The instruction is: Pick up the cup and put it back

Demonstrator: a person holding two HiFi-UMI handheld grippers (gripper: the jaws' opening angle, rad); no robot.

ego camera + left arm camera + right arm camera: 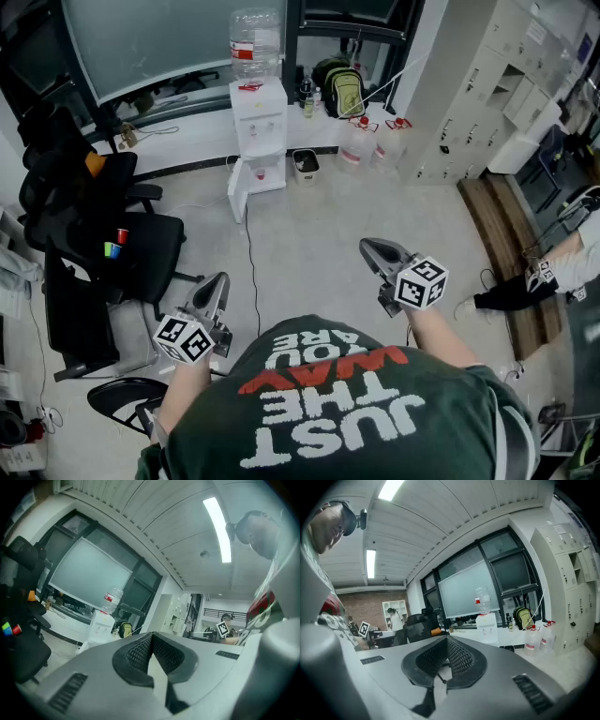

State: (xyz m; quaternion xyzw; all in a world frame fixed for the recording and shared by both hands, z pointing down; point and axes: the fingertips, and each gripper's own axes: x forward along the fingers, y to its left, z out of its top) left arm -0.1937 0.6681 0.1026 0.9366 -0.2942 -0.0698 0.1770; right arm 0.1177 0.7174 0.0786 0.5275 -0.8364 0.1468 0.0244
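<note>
Left gripper (217, 283): jaws closed tip to tip, nothing between them. Right gripper (370, 247): jaws closed, holding nothing.

The water dispenser (258, 131) was white, the chair (155, 255) black with red, green and blue cups (121, 236). The shirt (455, 417) was dark green with white and red lettering, and the left gripper (217, 281) and right gripper (370, 248) grey with black-and-white markers.

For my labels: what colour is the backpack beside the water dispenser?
Yellow-green and black backpack; the head view shows it best.
</note>
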